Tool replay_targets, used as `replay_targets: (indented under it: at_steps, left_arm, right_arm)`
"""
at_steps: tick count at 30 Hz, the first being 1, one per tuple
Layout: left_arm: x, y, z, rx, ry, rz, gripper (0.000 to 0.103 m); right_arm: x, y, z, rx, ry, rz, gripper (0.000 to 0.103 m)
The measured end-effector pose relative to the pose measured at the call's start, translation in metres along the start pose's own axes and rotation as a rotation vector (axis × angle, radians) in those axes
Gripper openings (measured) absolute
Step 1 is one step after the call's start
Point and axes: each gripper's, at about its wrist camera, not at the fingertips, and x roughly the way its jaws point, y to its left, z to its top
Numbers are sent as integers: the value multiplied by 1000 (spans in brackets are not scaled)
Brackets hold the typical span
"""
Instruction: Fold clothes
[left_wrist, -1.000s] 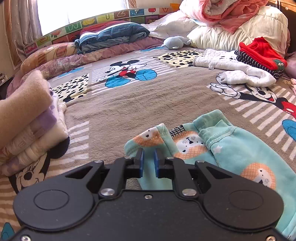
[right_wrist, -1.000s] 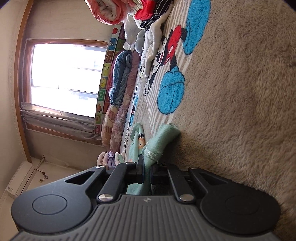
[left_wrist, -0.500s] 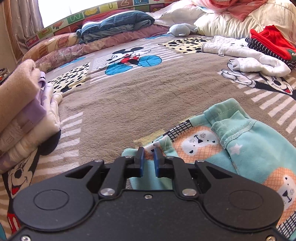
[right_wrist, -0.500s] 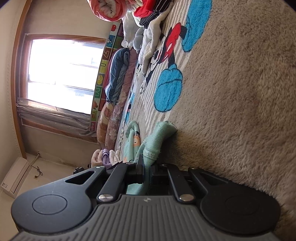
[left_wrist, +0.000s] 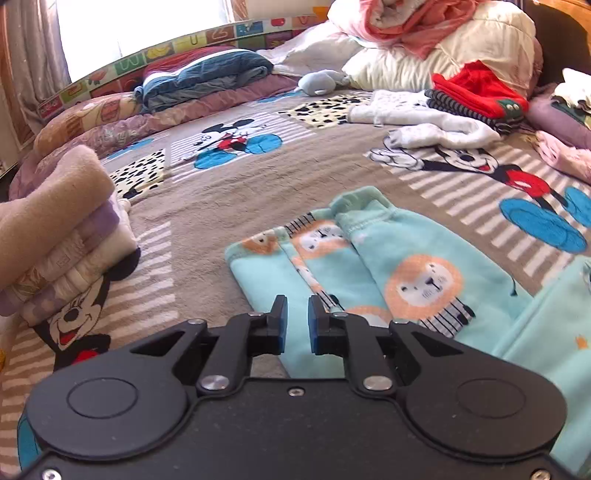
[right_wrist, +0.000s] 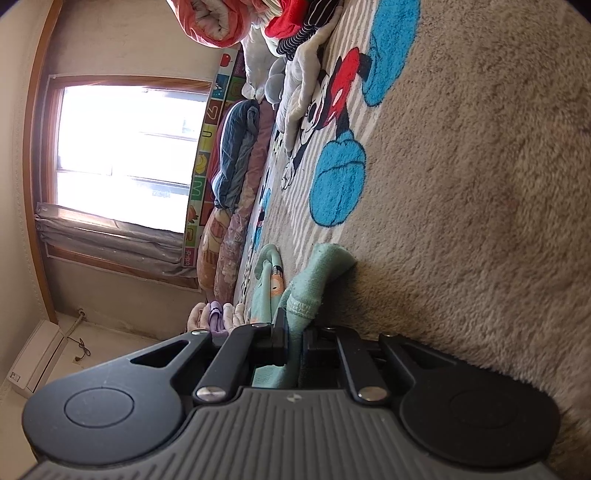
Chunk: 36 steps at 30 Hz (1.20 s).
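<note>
Mint lion-print garment (left_wrist: 391, 273) lies flat on bed blanket (left_wrist: 229, 192), legs laid side by side. My left claw (left_wrist: 294, 320) released, jaws apart, nothing between, hovering at garment's near corner. My right claw (right_wrist: 294, 338) clenched on teal hem (right_wrist: 306, 295), cloth bunched. Risk: right pull with left side loose could drag or skew layers; plush blanket may snag fleece. Folded stack (left_wrist: 62, 236) near on left, crowds that side. White garment (left_wrist: 443, 133) and red one (left_wrist: 476, 88) well beyond, no obstruction.
</note>
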Motion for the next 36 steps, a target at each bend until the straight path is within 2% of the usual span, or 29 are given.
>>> replay_targets:
  at_steps: [4,7,11,15,19,22,24,28,31,32,34,36]
  left_arm:
    - [29,-11,-10,-25,50,9,10]
    - [24,-5,-3,-126,56,6,9]
    - [-23,-11,-1,-127,9,6,9]
    - [-75,-21,-12,-114,0,23,9]
    - [-107,-43,-37,-72,38,70,9]
    - [-127,-63,-68,-84,40,70,9]
    - [-126,-77,-88,-115,11,77,9]
    - [-124,-105,-128,-177,-47,92,6]
    - [-150,-93,-131,-348,-140,54,7]
    - [-157,-88,-131,-370,-166,62,7]
    - [-162,-80,-132,-393,-191,79,7]
    - [-150,-77,-138,-421,-141,49,7]
  right_arm:
    - [1,0,0,-4,-1,0,10]
    - [2,1,0,-10,-2,0,10]
    - [3,1,0,-17,-4,0,10]
    - [4,2,1,-25,-7,-2,10]
    - [-1,7,2,-59,-30,-19,14]
    - [-11,10,5,-86,-57,-27,23]
    - [-16,10,7,-101,-71,-24,28]
    - [-13,10,7,-168,-58,-29,25]
    - [-13,10,5,-201,-57,-30,20]
    - [-15,9,5,-202,-59,-25,20]
    - [-17,9,4,-209,-63,-28,19]
    - [-17,9,3,-218,-66,-30,18]
